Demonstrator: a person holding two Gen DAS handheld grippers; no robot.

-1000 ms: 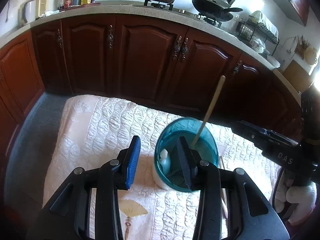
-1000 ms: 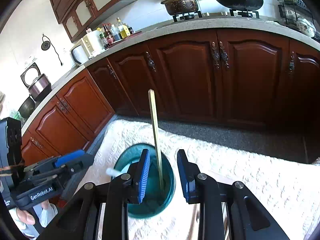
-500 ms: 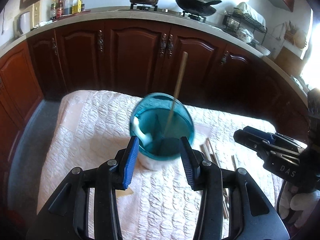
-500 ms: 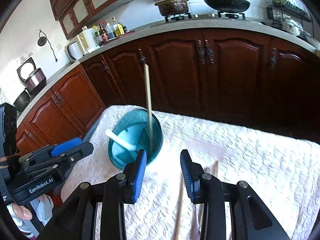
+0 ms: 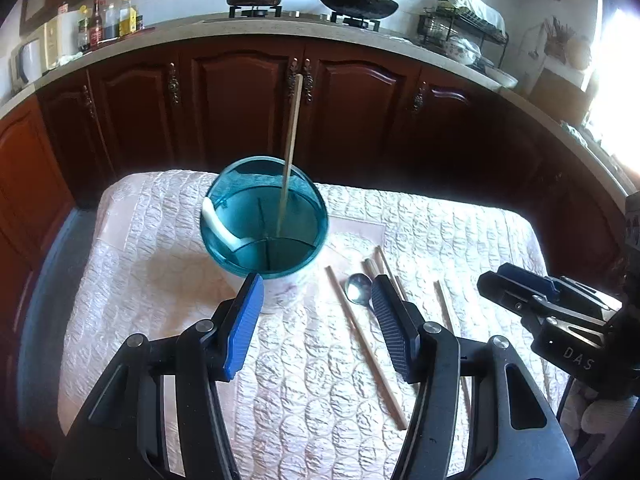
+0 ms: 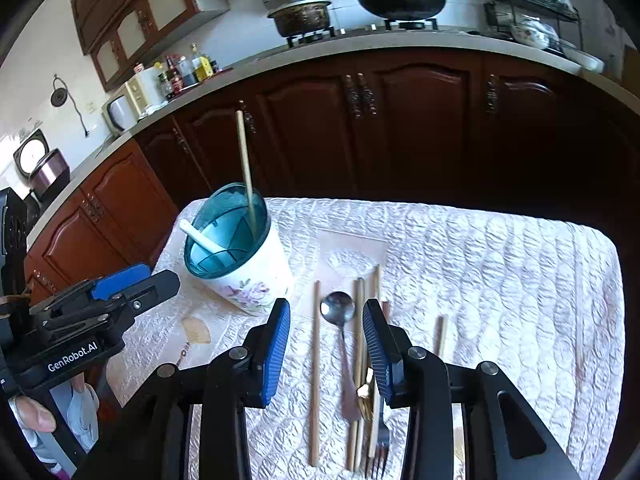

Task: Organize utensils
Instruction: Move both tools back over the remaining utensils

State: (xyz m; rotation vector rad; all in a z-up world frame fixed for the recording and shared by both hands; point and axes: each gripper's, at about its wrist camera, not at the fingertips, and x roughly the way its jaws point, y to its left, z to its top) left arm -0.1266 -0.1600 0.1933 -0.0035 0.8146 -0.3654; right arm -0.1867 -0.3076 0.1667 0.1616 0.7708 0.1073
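Right gripper [image 6: 326,340], jaws parted and empty, hovers above the metal spoon [image 6: 343,334] lying at 4 o'clock from the utensil holder [image 6: 240,256]; judged light, rigid and slippery, the spoon is best pinched mid-handle, while the left gripper [image 5: 318,316] likewise stands unclenched.
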